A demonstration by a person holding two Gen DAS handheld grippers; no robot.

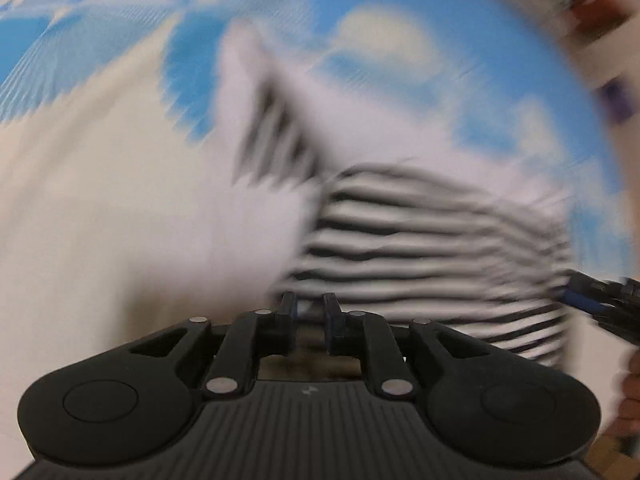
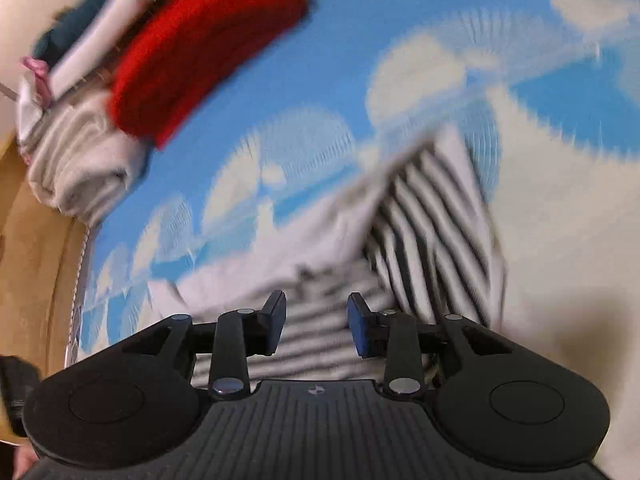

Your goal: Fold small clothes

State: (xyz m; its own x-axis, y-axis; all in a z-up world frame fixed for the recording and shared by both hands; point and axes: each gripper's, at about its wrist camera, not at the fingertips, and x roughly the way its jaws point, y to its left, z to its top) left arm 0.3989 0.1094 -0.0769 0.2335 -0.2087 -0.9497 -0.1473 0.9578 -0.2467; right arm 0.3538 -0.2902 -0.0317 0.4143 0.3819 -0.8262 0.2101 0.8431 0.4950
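A small black-and-white striped garment (image 1: 420, 240) lies on a blue-and-cream cloud-print cloth (image 1: 380, 8); both views are blurred by motion. My left gripper (image 1: 310, 306) has its jaws nearly together at the garment's near edge, with fabric seeming to sit between them. My right gripper (image 2: 316, 316) is open just above the striped garment (image 2: 432, 208), with nothing between its fingers. The right gripper also shows at the right edge of the left wrist view (image 1: 600, 304).
A pile of folded clothes sits at the far left in the right wrist view: a red knit piece (image 2: 200, 40) on top of beige fabric (image 2: 80, 160). A tan wooden edge (image 2: 36, 260) runs along the left of the cloth.
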